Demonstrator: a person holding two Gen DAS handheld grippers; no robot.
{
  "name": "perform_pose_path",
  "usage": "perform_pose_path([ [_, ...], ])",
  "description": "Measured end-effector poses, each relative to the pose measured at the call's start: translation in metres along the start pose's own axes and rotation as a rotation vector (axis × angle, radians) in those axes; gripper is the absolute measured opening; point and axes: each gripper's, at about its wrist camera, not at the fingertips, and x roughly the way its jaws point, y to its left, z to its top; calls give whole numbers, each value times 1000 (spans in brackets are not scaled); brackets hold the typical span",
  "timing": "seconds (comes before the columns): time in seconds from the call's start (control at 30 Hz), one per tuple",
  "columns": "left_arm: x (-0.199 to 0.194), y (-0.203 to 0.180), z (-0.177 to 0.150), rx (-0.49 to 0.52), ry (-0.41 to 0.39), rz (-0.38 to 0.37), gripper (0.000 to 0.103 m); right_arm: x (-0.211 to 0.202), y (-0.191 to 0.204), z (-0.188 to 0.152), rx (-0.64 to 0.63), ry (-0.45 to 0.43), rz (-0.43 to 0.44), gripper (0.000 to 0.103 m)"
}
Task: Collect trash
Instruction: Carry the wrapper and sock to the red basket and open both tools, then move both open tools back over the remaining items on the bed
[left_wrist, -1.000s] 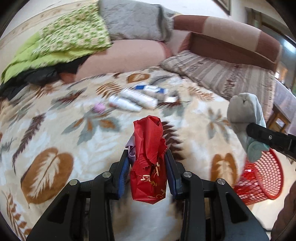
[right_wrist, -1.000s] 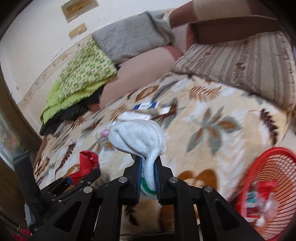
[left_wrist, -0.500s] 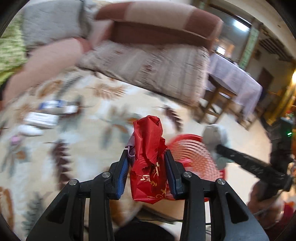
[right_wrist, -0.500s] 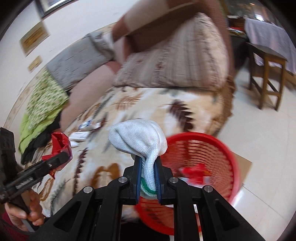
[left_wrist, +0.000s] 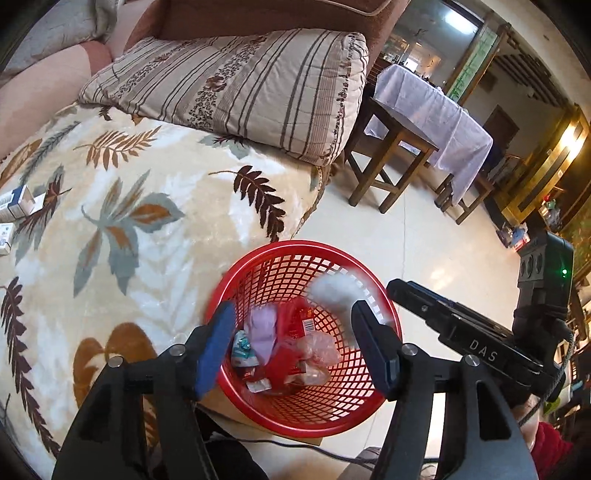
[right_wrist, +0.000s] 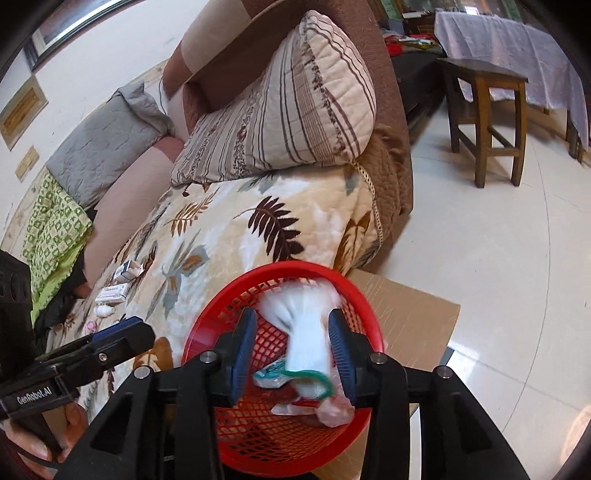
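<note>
Left wrist view first: the left gripper (left_wrist: 295, 343) has its fingers spread wide with nothing between them, hanging over the red basket (left_wrist: 332, 417) low in the frame. A red wrapper (left_wrist: 291, 325) lies inside with other scraps. A blurred white sock (left_wrist: 338, 291) shows near the far rim; it looks airborne, hard to say.

Right wrist view: the right gripper (right_wrist: 291, 350) is released too, sock (right_wrist: 306, 332) streaked between the fingers at bottom centre, over the basket. The worry is it clipping the rim and flopping onto the cardboard (right_wrist: 406, 306). Small boxes (right_wrist: 122, 280) at middle left still wait on the bed (right_wrist: 229, 221).
</note>
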Motion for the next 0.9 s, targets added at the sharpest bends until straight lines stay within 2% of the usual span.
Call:
perform_pose_path([
  [0.13, -18, 16, -1, -43, -36, 19, 64, -5, 6, 3, -12, -13, 22, 44],
  [0.27, -45, 35, -8, -81, -76, 74, 64, -4, 26, 1, -51, -11, 50, 45],
  [0.73, -125, 143, -69, -284, -139, 274, 64, 10, 147, -23, -290, 41, 214, 46],
  [0.9, -147, 168, -93, -360, -158, 313, 64, 4, 180, -32, -362, 41, 260, 46],
])
